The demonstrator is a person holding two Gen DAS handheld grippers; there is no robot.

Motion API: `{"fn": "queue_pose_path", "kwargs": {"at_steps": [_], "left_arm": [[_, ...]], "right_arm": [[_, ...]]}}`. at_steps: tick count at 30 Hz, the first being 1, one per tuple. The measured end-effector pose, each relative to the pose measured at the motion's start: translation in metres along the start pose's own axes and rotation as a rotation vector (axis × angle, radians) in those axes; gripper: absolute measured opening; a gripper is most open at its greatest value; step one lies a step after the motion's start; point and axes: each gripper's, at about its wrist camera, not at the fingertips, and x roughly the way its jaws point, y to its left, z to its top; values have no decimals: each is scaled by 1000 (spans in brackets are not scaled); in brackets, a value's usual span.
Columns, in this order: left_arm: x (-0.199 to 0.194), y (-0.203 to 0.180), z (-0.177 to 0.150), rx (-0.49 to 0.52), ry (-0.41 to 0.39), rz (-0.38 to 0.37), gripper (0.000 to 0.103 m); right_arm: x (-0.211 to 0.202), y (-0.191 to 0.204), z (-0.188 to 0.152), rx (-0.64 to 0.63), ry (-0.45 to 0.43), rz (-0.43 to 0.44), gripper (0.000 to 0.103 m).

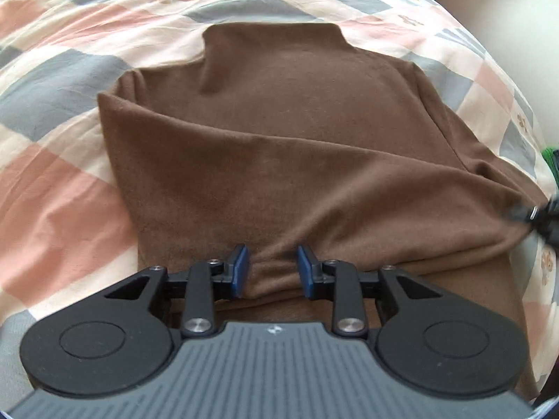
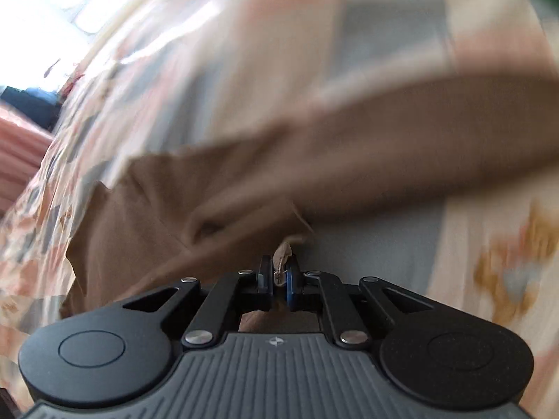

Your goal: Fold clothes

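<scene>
Nearest the left wrist camera, the left tool (image 1: 271,270) is sitting with its two blue-padded fingers (image 1: 240,269) spread apart, a raised fold of the brown sweater (image 1: 279,139) lying between them without being pinched. That sweater is lying on a bed under a patchwork quilt (image 1: 63,174) of pink, grey and cream squares, its high collar pointing away from the camera and one layer folded slantwise across the body. At the right edge of that view, the right tool (image 1: 534,211) is showing as a dark blur touching the sweater's corner. Seen from the right wrist, the right tool (image 2: 278,277) is closing its fingers on a thin pinch of brown sweater (image 2: 244,192) edge, the cloth stretching away from it over the quilt (image 2: 384,35); much of this view is smeared
</scene>
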Motion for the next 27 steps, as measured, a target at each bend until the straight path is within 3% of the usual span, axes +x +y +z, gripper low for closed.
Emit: {"fn": "queue_pose_path", "kwargs": {"at_steps": [4,7,8,9,11,13,15,17,19,22,23,27], "left_arm": [[-7,11,2,-82,-10,-48,26],[-15,17,0,-133,-11,-74,27],[-17,20,-1,-153,-11,-83,27],[-20,23,-2,-174,-12,-92,27],[-27,29,-4,-211,-19,-103,27],[-34,33,-5,-241,-31,-115,27],[-40,37,-6,-271,-45,-140,28],[-46,35,-3,-285,-61,-170,28],[-50,28,4,-274,-80,-195,28],[-51,8,21,-246,-117,-259,28],[-50,1,27,-235,-129,-284,28],[-33,-41,58,-176,-143,-377,28]], "right_arm": [[-14,77,5,-342,-139,24,9],[9,119,-15,-516,-97,90,11],[20,127,-24,-545,-64,114,17],[29,132,-31,-561,-23,128,31],[45,138,-43,-582,70,132,46],[40,135,-48,-557,82,167,47],[21,123,-46,-501,49,224,54],[1,111,-41,-442,0,272,54],[-6,101,-35,-413,-42,260,53],[6,88,-25,-383,-30,215,40],[16,87,-26,-395,-1,212,32],[38,95,-55,-619,88,192,29]]}}
